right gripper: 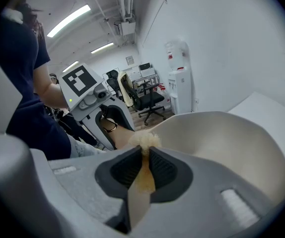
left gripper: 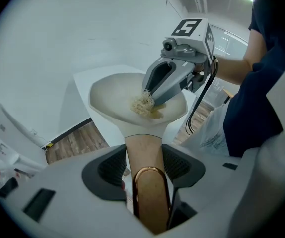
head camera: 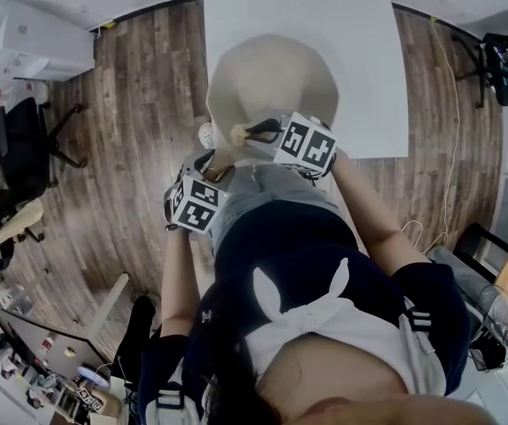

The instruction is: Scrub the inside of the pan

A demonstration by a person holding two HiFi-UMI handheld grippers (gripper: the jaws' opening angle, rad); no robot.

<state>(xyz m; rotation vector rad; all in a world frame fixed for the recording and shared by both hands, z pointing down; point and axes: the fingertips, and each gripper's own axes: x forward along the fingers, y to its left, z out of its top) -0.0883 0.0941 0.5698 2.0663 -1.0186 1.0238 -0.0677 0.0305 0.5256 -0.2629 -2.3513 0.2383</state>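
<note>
A cream pan (head camera: 272,82) with a wooden handle (left gripper: 143,155) is over the near edge of the white table (head camera: 351,69). My left gripper (left gripper: 144,158) is shut on that handle, both pads against the wood just ahead of its copper hanging loop (left gripper: 150,192). My right gripper (right gripper: 145,155) is shut on a scrubber (right gripper: 143,140), a pale fibrous tuft on a thin tan strip. In the left gripper view the right gripper (left gripper: 151,98) reaches down into the pan (left gripper: 117,95) and the scrubber (left gripper: 141,104) lies against the inner bottom, near the handle side. The right gripper view shows the pan's bowl (right gripper: 232,143) ahead.
Wood-plank floor (head camera: 139,131) surrounds the table. Office chairs (head camera: 19,149) stand at the left, and a black stand (head camera: 502,65) at the far right. A water dispenser (right gripper: 177,81) and more chairs (right gripper: 147,100) are behind the left gripper (right gripper: 90,103). The person's body fills the near foreground.
</note>
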